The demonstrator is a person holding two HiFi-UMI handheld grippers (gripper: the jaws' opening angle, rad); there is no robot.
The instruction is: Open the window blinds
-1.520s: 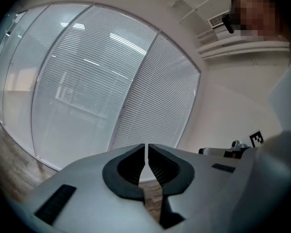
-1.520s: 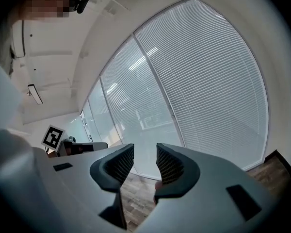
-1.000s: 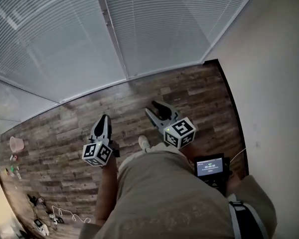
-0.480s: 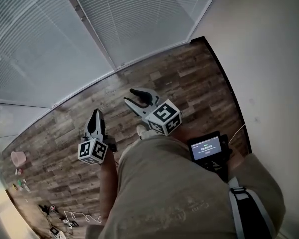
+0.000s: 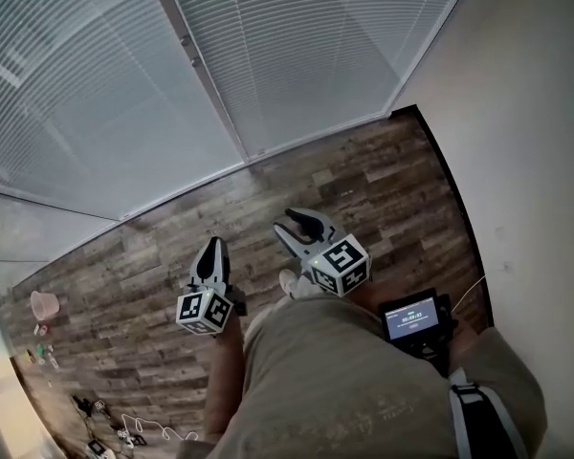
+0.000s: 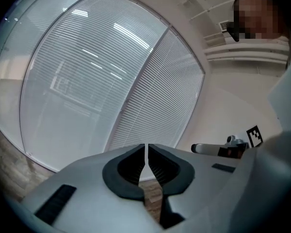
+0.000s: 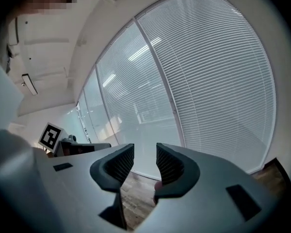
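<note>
White slatted blinds (image 5: 297, 55) hang lowered over tall windows ahead, reaching almost to the floor; they also fill the left gripper view (image 6: 87, 81) and the right gripper view (image 7: 218, 81). A grey frame post (image 5: 206, 75) divides two panels. My left gripper (image 5: 213, 249) is held low over the floor, well short of the blinds, its jaws shut with nothing between them (image 6: 146, 147). Beside it, my right gripper (image 5: 297, 221) points at the blinds with its jaws open and empty (image 7: 145, 152).
Wood plank floor (image 5: 364, 180) runs up to the window. A plain wall (image 5: 526, 142) closes the right side. A pink cup (image 5: 44, 304) and loose cables (image 5: 100, 419) lie at the far left. A small screen device (image 5: 411, 316) hangs at the person's hip.
The head view swung left, then back. Both grippers have sunk slightly in front of the person's legs; their jaws look the same as before.
</note>
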